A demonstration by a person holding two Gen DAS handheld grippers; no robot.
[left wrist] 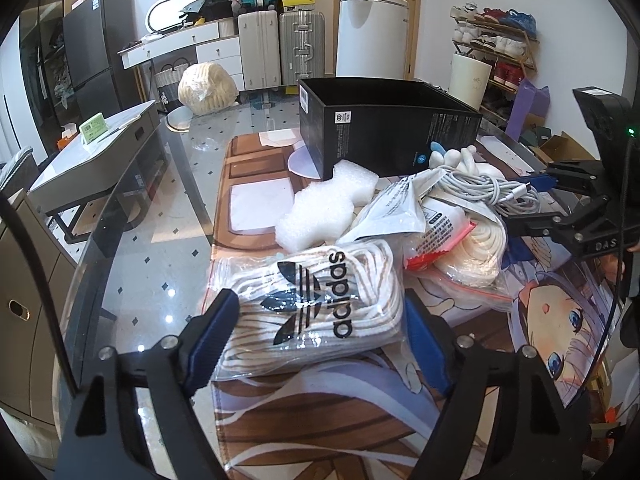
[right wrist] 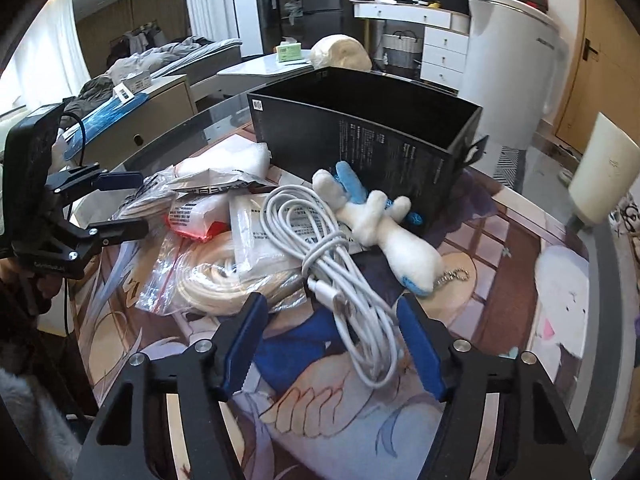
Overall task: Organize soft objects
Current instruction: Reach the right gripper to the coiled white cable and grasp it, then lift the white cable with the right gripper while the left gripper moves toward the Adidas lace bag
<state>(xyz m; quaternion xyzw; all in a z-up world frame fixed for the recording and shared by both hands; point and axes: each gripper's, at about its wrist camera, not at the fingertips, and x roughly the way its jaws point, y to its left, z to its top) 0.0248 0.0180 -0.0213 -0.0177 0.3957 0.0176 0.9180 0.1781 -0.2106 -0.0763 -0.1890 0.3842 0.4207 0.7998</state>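
Note:
A clear bag of white laces with a black adidas logo (left wrist: 316, 300) lies on the printed mat, between the jaws of my left gripper (left wrist: 320, 298). The blue pads stand at the bag's sides and the bag does not look squeezed. A coiled white cable (right wrist: 348, 280) lies between the open jaws of my right gripper (right wrist: 332, 300), nearer the right pad. A white and blue plush toy (right wrist: 380, 220) with a keychain rests just beyond the cable. The open black box (right wrist: 360, 136) stands behind the pile.
A white foam piece (left wrist: 324, 208), printed packets (left wrist: 396, 208) and a zip bag of white cord (left wrist: 472, 252) are heaped mid-mat. The glass table edge (left wrist: 132, 240) runs along the left. A cream cylinder (right wrist: 600, 176) stands at the right.

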